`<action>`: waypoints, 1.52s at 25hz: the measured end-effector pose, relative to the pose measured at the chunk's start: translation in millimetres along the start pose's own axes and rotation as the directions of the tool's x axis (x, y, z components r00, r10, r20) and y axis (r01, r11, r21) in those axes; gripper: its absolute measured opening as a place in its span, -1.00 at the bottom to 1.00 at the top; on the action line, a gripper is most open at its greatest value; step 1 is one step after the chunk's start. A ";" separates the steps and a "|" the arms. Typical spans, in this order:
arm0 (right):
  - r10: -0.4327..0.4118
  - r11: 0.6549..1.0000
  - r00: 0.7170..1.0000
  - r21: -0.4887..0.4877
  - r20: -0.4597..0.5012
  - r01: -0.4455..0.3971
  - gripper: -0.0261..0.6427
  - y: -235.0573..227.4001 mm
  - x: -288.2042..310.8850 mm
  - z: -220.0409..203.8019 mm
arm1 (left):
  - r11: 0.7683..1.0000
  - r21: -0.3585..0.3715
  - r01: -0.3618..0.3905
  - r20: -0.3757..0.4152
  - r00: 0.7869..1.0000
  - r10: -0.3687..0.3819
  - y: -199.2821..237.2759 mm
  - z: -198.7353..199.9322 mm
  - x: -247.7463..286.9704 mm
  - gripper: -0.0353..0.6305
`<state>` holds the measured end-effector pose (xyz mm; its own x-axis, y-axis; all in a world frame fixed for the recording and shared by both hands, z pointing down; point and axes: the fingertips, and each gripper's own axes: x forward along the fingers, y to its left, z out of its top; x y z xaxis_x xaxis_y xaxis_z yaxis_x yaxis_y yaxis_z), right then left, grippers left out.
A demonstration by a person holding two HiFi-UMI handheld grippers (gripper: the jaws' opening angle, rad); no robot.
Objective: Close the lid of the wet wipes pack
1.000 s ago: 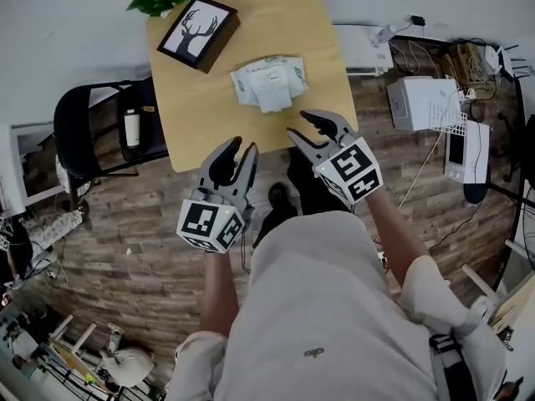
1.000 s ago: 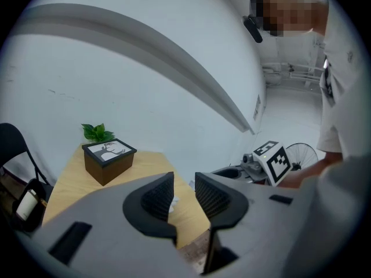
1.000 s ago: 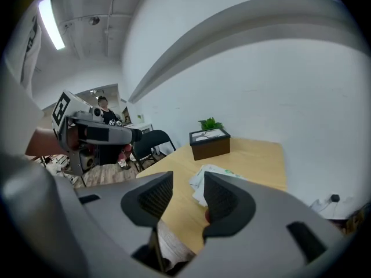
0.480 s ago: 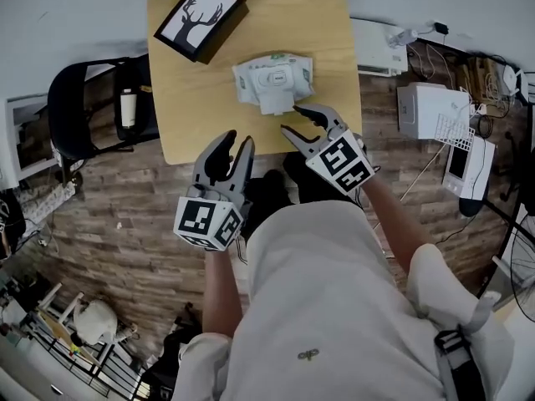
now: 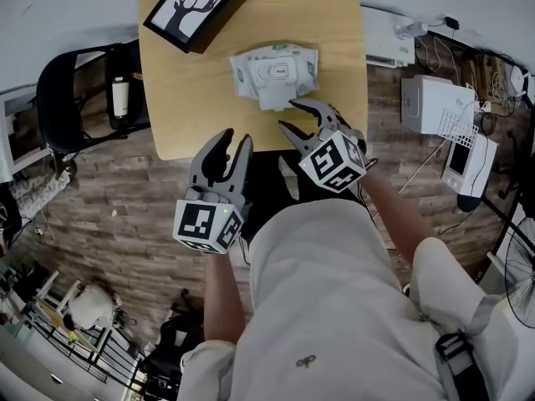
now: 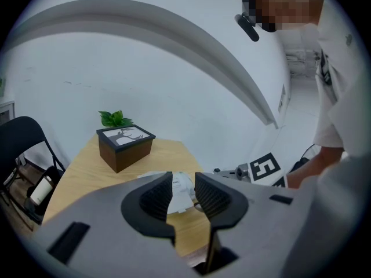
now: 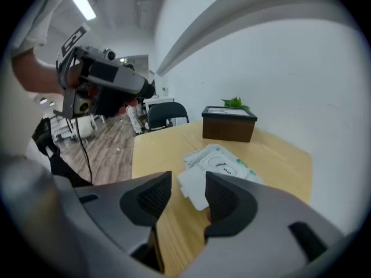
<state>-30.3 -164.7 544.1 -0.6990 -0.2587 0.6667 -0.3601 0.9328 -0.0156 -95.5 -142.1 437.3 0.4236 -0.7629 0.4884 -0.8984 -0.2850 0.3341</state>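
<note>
Right tool (image 5: 287,115), jaws just opened, empty, near wet wipes pack (image 5: 276,68), lid (image 5: 274,101) open; left tool (image 5: 236,140) apart

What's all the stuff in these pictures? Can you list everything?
table: one, light wood, middle
wet wipes pack: one, white and green, on the table, lid flap open
deer picture box: one, brown with a black-and-white top, far table corner
plant: one, green, behind the box
chair: one, black, left of the table
bottle: one, whitish, on the chair
left gripper: one, grey, open, empty
right gripper: one, grey, jaws just been opening, empty, near the pack
</note>
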 end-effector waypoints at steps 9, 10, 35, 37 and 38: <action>-0.049 0.989 0.998 -0.142 -0.051 0.041 -0.43 -0.3 25.5 -14.0 | 1.000 -0.017 -0.013 -0.031 0.999 0.013 16.9 -17.2 6.0 -0.58; -0.057 0.985 0.997 -0.168 -0.060 0.046 -0.43 0.2 28.2 -16.3 | 1.000 -0.016 -0.015 -0.033 0.999 0.014 17.7 -18.0 6.1 -0.58; -0.126 0.901 0.983 -0.430 -0.131 0.058 -0.72 6.7 56.6 -40.6 | 0.999 0.009 -0.038 -0.068 0.997 0.038 16.5 -28.3 -1.6 -0.59; -0.121 0.904 0.984 -0.423 -0.129 0.056 -0.74 6.8 55.6 -39.4 | 0.999 0.007 -0.039 -0.068 0.997 0.039 17.0 -28.4 -1.8 -0.59; -0.120 0.906 0.985 -0.419 -0.127 0.057 -0.75 6.9 54.9 -38.6 | 0.999 0.007 -0.039 -0.067 0.997 0.040 17.3 -28.3 -1.8 -0.59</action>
<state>-47.3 -162.7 609.3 -0.5666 -0.3351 0.7528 -0.1070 0.9358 0.3360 -108.6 -129.2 465.0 0.3945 -0.7330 0.5542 -0.9151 -0.2588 0.3091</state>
